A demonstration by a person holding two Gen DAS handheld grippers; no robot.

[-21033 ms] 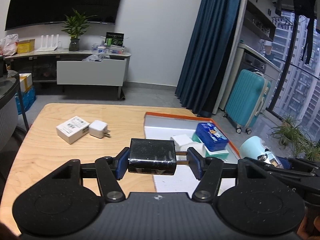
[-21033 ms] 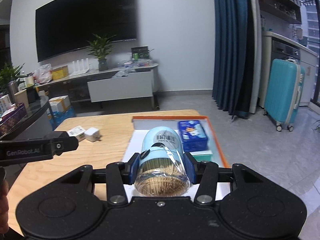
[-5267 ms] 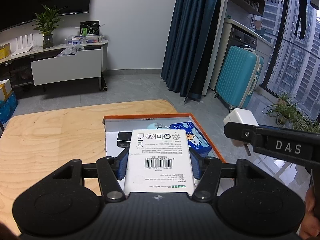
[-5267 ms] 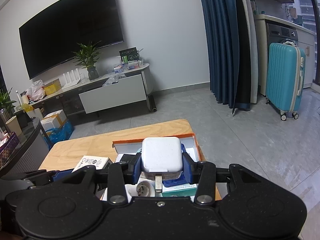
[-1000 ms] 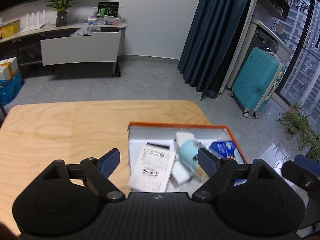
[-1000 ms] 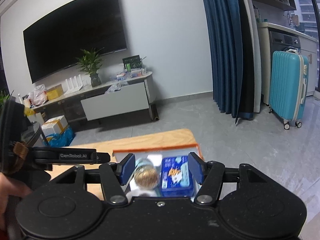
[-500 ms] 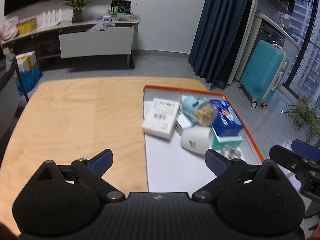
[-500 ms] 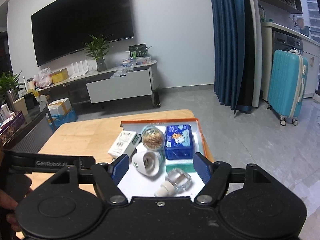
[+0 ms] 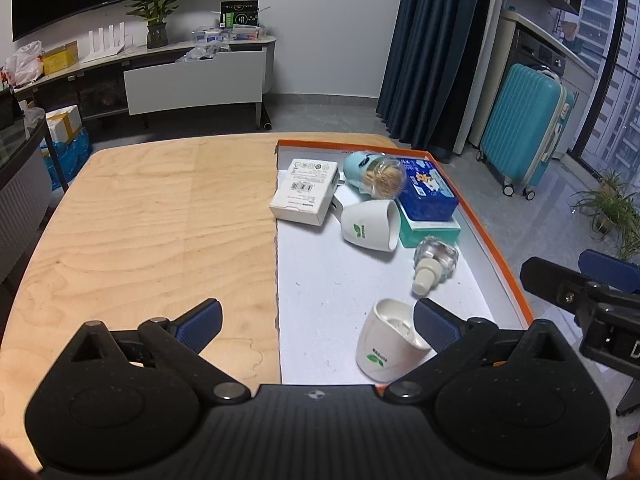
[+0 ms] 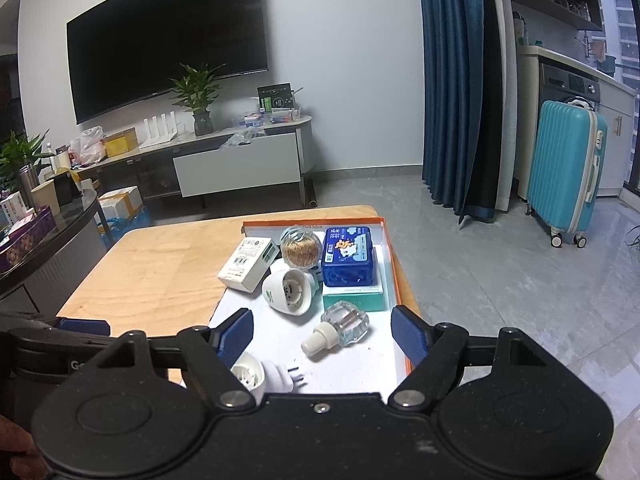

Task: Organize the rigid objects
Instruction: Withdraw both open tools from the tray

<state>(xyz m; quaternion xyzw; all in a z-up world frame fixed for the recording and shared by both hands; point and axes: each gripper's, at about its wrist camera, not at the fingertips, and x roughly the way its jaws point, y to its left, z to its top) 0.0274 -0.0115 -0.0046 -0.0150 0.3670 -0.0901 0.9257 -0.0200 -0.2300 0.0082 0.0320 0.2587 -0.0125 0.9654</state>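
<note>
An orange-rimmed white tray (image 9: 496, 232) (image 10: 394, 276) lies on the right side of the wooden table (image 9: 140, 220) (image 10: 160, 272). In it are a white adapter box (image 9: 306, 190) (image 10: 248, 262), a toothpick jar (image 9: 378, 172) (image 10: 300, 250), a blue tin (image 9: 426, 192) (image 10: 348, 258) on a teal box (image 9: 430, 232), two white plug-in devices (image 9: 370, 226) (image 9: 386, 342) (image 10: 288, 290) and a clear bottle (image 9: 434, 262) (image 10: 340, 330). My left gripper (image 9: 316, 320) is open and empty above the tray's near left edge. My right gripper (image 10: 326, 330) is open and empty above the tray's near end.
A teal suitcase (image 9: 524, 128) (image 10: 568, 172) stands on the floor to the right by a dark blue curtain (image 10: 456, 80). A TV console (image 10: 224, 164) with a plant stands at the far wall. A glass side table (image 10: 40, 240) is at the left.
Both grippers have pulled back and up from the tray, so more of the table and tray shows. Both stay open and empty. The objects in the tray have not moved.
</note>
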